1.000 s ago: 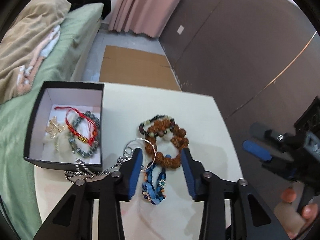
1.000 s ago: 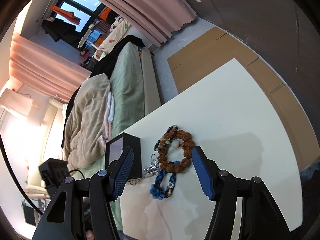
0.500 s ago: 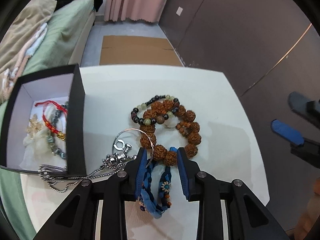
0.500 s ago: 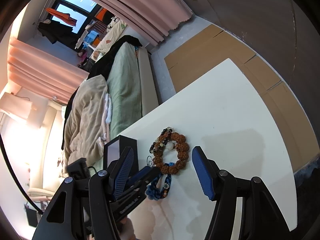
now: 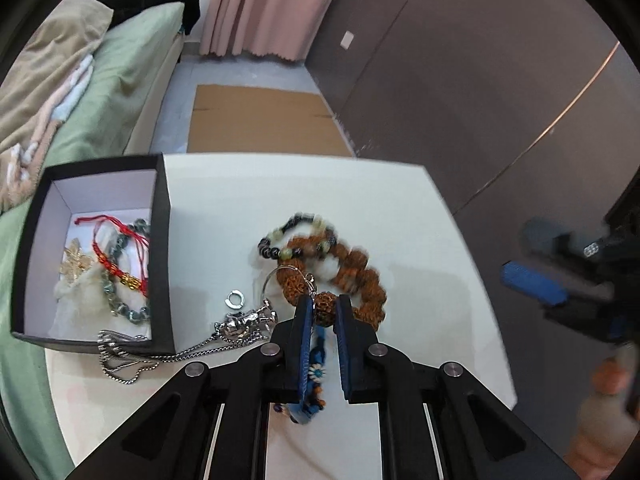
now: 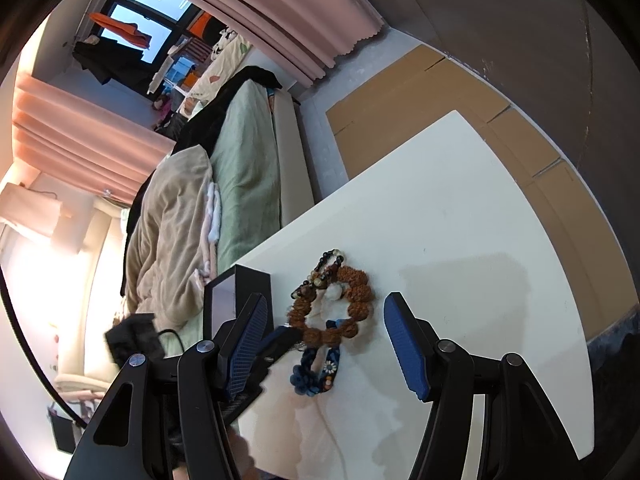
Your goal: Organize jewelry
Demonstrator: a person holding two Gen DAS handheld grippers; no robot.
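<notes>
The left gripper (image 5: 323, 312) is pinching a bead of the brown bracelet (image 5: 352, 276), which is sitting at table (image 5: 400, 208) centre. The right gripper (image 6: 324, 344) is hanging half-spread, empty. The risk, I'd judge: the blue bracelet (image 5: 316, 364) at six o'clock and the hoop (image 5: 286, 280) tangling along. Counting one box (image 5: 160, 240) at nine o'clock, one chain (image 5: 168, 356).

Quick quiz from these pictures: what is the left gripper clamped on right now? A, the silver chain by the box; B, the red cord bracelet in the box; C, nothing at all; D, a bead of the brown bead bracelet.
D: in the left wrist view the left gripper has its blue pads pressed on a bead of the brown bead bracelet, on the table.
</notes>
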